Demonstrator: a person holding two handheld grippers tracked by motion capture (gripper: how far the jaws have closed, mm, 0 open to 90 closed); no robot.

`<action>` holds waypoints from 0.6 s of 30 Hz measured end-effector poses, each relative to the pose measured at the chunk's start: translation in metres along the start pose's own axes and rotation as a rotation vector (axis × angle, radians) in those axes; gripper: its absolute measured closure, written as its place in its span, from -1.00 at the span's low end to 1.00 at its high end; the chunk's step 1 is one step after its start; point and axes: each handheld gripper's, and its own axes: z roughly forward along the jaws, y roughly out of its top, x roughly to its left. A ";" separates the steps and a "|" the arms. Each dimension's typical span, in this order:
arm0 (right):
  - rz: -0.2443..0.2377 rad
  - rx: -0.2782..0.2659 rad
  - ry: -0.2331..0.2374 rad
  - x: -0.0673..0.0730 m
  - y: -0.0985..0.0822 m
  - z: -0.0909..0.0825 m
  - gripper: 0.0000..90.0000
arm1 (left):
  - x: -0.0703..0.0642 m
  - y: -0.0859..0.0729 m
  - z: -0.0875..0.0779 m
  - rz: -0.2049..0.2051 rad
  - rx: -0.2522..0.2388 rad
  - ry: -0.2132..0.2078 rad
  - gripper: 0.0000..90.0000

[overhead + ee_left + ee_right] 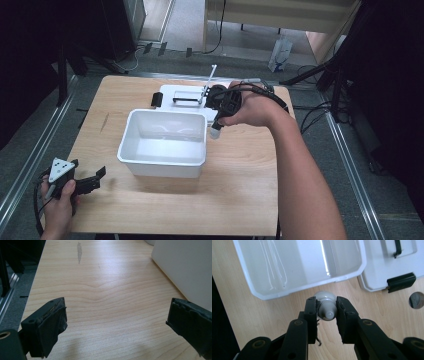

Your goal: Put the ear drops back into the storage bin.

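A: Well, at the bottom middle of the right gripper view the right gripper (pixel 327 312) is clamping a small white bulb (pixel 326 305), jaws pressing on its grey neck and the round glass poking out past the tips.

B: Is that a good place to be holding it?

A: I'm thinking so. The neck is probably the stiff part; the glass looks thin, smooth and likely to crack or slip under a squeeze. It's surely very light, so a gentle grip should be doing the job.

B: And the other claw?

A: The left gripper (pixel 90 182) is sitting at the lower left of the high view, jaws standing wide apart with nothing between them, just bare table (pixel 105 302) ahead.

B: Where is the bulb heading, in your view?

A: Just beyond it, towards the upper left of the right gripper view, the white bin (pixel 265 293) is lying open and bare inside. Farther off, at the upper right, its lid (pixel 374 282) is resting flat with black clips. I'd be lowering the bulb in slowly, not dropping it.
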 end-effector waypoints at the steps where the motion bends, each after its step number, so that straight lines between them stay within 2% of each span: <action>1: -0.004 -0.001 -0.003 0.001 0.004 -0.003 0.60 | 0.000 0.000 0.000 0.000 -0.001 0.000 -0.93; 5: -0.022 -0.002 -0.011 0.004 0.014 -0.007 0.60 | 0.000 0.000 0.000 0.000 -0.002 0.000 -0.93; 11: -0.048 0.009 0.003 0.007 0.029 0.003 0.60 | 0.001 0.000 0.000 -0.004 -0.002 -0.006 -0.93; 18: -0.082 -0.007 0.022 0.011 0.043 0.011 0.60 | 0.001 0.000 0.000 -0.004 -0.001 -0.006 -0.93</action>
